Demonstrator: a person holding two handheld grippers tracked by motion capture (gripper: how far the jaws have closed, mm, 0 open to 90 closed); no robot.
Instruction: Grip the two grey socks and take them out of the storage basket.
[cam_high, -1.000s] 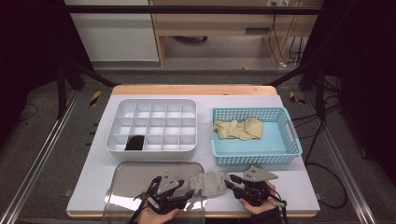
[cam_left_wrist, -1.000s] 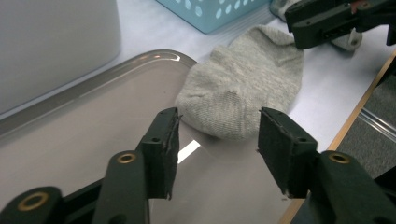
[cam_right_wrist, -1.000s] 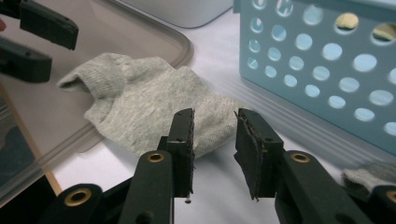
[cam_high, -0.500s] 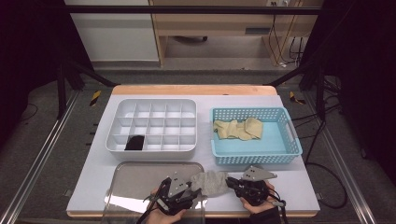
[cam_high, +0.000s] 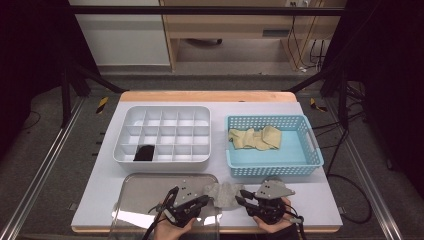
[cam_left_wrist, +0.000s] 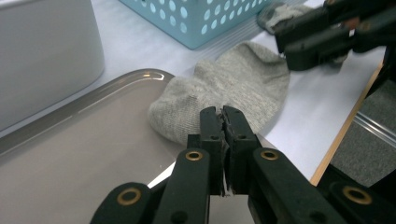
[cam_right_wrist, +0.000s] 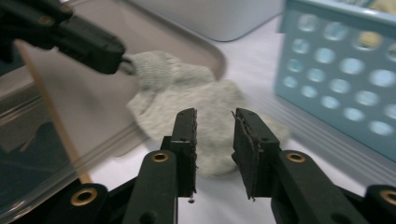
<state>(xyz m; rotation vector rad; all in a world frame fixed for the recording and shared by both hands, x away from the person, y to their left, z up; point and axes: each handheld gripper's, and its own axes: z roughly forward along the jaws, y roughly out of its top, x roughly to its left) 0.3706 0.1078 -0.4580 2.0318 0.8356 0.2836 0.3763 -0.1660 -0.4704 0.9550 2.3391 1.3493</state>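
One grey sock (cam_high: 222, 193) lies crumpled at the near edge of the worktop (cam_high: 310, 200), between the two grippers, partly on the rim of the clear tray (cam_high: 150, 200) and partly on the white surface. The left gripper (cam_left_wrist: 223, 112) has its tips at the sock's near edge, and the right gripper (cam_right_wrist: 215, 121) hangs just over the sock's other end.

The worktop is a white board with a wooden edge along its far side, standing over a grey floor with dark stand legs and cables around it; pale cabinets close off the back of the room. On the board, the white compartment box (cam_high: 165, 134) sits at the far left with a dark item (cam_high: 145, 153) in one of its front cells. The blue basket (cam_high: 272, 147) stands to its right, holding yellow cloth pieces (cam_high: 255, 138).

The left gripper has just been closing; its jaws stand pressed together, and a sliver of the sock's edge appears pinched between them. The right gripper has just been opening; its jaws stand apart with a clear gap, the sock visible below and beyond them, with the pads pressing on nothing.
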